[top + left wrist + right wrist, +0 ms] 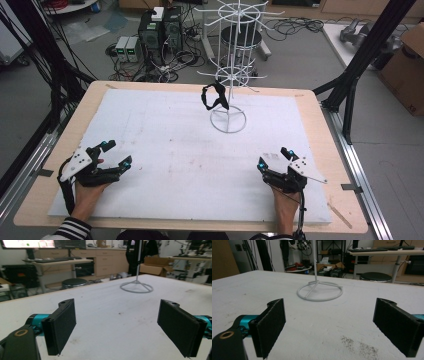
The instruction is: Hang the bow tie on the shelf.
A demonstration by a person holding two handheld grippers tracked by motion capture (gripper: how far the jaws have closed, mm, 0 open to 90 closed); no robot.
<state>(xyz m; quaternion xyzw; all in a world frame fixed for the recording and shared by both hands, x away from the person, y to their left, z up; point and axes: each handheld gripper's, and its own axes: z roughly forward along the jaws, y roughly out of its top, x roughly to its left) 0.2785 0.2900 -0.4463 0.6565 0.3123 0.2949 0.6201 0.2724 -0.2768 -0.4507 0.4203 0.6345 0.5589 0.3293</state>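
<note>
Sunglasses (215, 96), black, hang from a low arm of the white wire display rack (232, 65), just above centre in the high view. They dangle beside the rack's pole, over the left side of its ring-shaped base (228, 120), which sits on the white mat (175, 150) covering the wooden table (320, 130). In my left gripper view the base ring (136, 287) shows in the upper middle with the thin pole rising from it, and a dark shape hangs by the pole at the top edge, too cut off to make out. In my right gripper view the same ring (319, 291) lies upper centre of the frame.

My left gripper (116, 153) rests at the lower left of the high view, my hand (90, 192) wrapped around it from below, a striped sleeve (75, 230) at the bottom edge. Its jaws stand spread wide with bare mat between them, nothing held. My right gripper (274, 158) sits at the lower right, well apart from the left, also released, its two black pads (270, 326) far apart over the mat. A patch of dark specks (359, 345) marks the mat near the right jaw in that view.

Beyond the table's far edge, computer towers (160, 30) and tangled cables lie on the floor at the top of the high view, and a cardboard box (407, 60) stands at the upper right.
</note>
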